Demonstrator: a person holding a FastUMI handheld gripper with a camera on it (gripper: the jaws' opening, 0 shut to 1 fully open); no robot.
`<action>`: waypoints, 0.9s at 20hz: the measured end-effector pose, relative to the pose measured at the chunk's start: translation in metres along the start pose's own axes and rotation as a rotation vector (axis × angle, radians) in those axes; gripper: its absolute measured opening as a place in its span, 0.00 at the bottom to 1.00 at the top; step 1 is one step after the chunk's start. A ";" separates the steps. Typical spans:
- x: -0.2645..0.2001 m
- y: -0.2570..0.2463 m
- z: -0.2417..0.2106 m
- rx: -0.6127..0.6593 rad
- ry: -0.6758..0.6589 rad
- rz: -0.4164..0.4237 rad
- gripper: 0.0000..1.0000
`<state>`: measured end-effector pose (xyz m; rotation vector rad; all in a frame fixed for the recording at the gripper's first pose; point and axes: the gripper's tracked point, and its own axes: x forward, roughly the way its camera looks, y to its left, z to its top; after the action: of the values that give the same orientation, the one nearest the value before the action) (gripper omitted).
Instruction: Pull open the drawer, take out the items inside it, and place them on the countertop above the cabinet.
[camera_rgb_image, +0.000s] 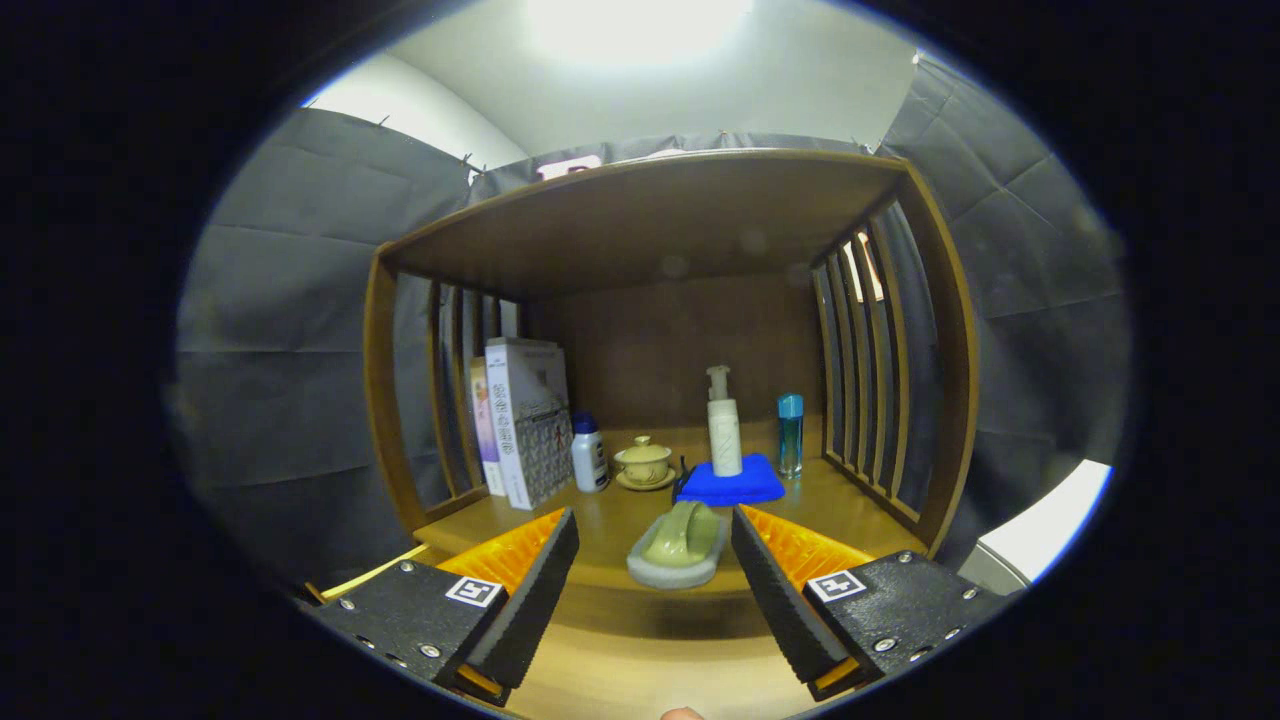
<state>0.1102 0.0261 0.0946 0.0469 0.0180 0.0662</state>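
My gripper (655, 540) is open, its two fingers spread wide in front of a wooden cabinet's countertop (600, 525). Between the fingertips, on the front part of the countertop, lies a pale green dish-like item on a grey base (678, 543), touched by neither finger. The drawer front below the countertop shows as a wooden strip (650, 612) between the fingers; a thin yellow edge (375, 572) sticks out at the lower left. Whether the drawer is open I cannot tell.
Farther back on the countertop stand books (525, 420), a small white bottle with a blue cap (589, 453), a lidded ceramic cup on a saucer (645, 463), a white pump bottle (724, 425) on a blue cloth (730, 482), and a blue-capped bottle (790, 433). Slatted wooden sides and a roof enclose the shelf.
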 end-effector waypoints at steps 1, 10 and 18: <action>-0.007 0.000 -0.001 -0.008 -0.008 -0.003 0.95; -0.088 0.012 -0.017 0.017 -0.097 -0.035 0.95; -0.130 0.036 -0.062 0.003 -0.061 -0.006 0.95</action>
<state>-0.0234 0.0561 0.0366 0.0517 -0.0430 0.0590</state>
